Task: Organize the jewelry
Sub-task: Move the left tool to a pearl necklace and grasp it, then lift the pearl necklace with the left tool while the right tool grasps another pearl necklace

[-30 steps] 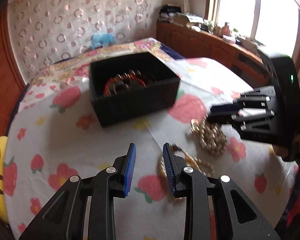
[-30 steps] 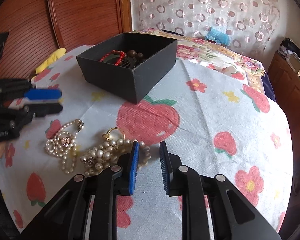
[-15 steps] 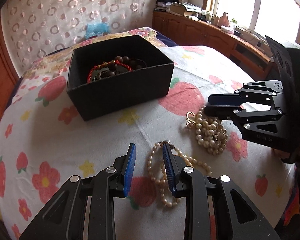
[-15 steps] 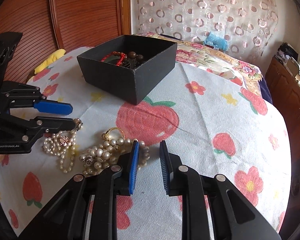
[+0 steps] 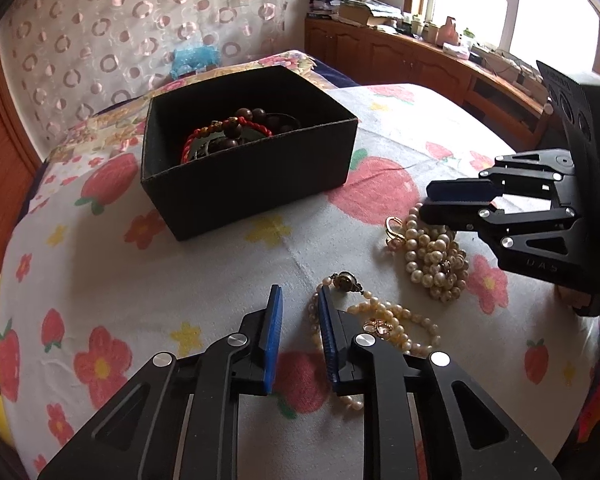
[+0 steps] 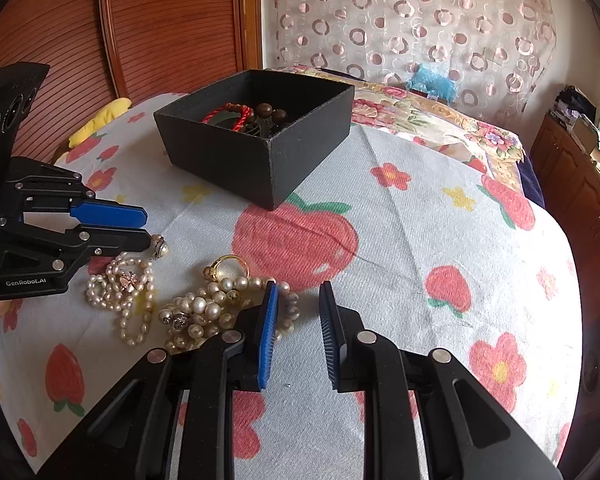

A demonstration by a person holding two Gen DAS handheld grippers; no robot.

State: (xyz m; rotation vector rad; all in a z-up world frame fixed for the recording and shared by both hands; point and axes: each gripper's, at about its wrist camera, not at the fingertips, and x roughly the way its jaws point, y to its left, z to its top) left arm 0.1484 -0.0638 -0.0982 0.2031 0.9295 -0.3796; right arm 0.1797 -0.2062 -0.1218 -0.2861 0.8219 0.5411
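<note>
A black open box [image 5: 256,168] [image 6: 260,148] on the flowered tablecloth holds a red cord bracelet [image 5: 220,134] and dark wooden beads [image 6: 270,114]. A thin pearl necklace [image 5: 380,320] [image 6: 124,292] lies just right of my left gripper [image 5: 299,304], which is open and empty above the cloth. A heap of bigger pearls [image 5: 432,256] [image 6: 216,308] with a gold ring [image 5: 394,228] [image 6: 230,266] lies under my right gripper [image 6: 298,296], which is open and empty; its left finger hangs over the heap.
The round table's cloth [image 6: 420,240] drops off at the edges. A bed with a floral cover [image 6: 420,108] stands behind the box. A wooden cabinet [image 5: 420,60] runs under the window. A yellow cushion [image 6: 100,118] lies at the table's far left.
My left gripper has moved forward and right, so the thin pearl necklace now lies beside its right finger. The right gripper has edged closer to the pearl heap. Both stay open.
</note>
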